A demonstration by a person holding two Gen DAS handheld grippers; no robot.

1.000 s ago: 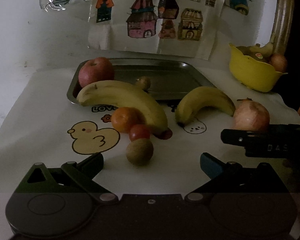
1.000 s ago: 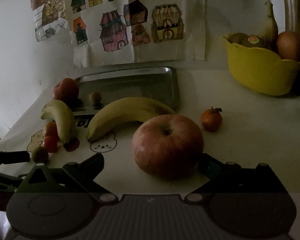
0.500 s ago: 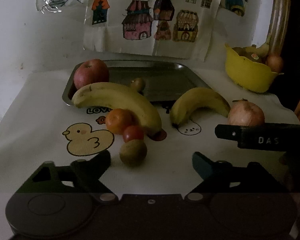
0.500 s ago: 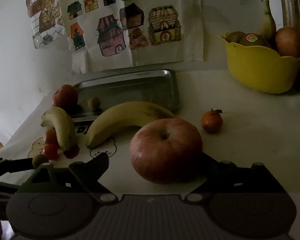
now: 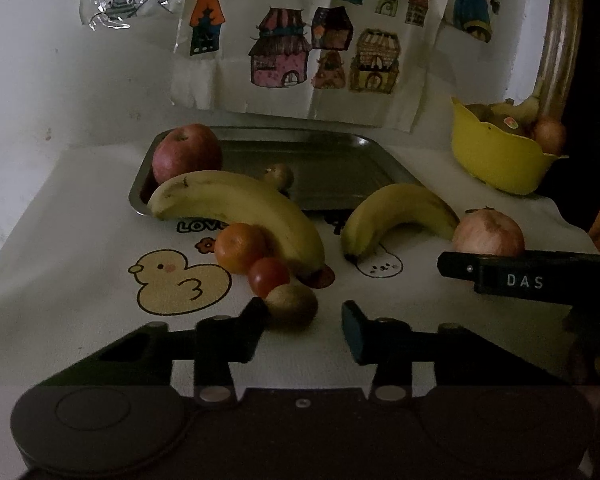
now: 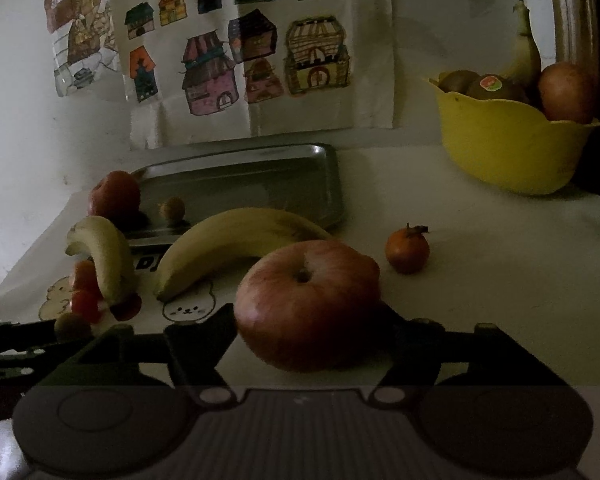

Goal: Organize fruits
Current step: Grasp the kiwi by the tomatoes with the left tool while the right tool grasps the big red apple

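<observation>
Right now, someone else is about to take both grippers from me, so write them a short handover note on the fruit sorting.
Left gripper: jaws closing around the small brown round fruit; left pad touches it, right pad still clear.
Right gripper: jaws closing on the large red-yellow apple, which sits between them on the cloth.
Done: a red apple and a small brown fruit lie in the grey metal tray.
Left: two yellow bananas, the orange tangerine, the red tomato, and the small orange stemmed fruit.

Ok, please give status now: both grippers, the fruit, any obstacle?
Left hand-held gripper closing around kiwi, right pad not touching yet. Right hand-held gripper closing around big apple. Cherry tomato touches kiwi.
</observation>
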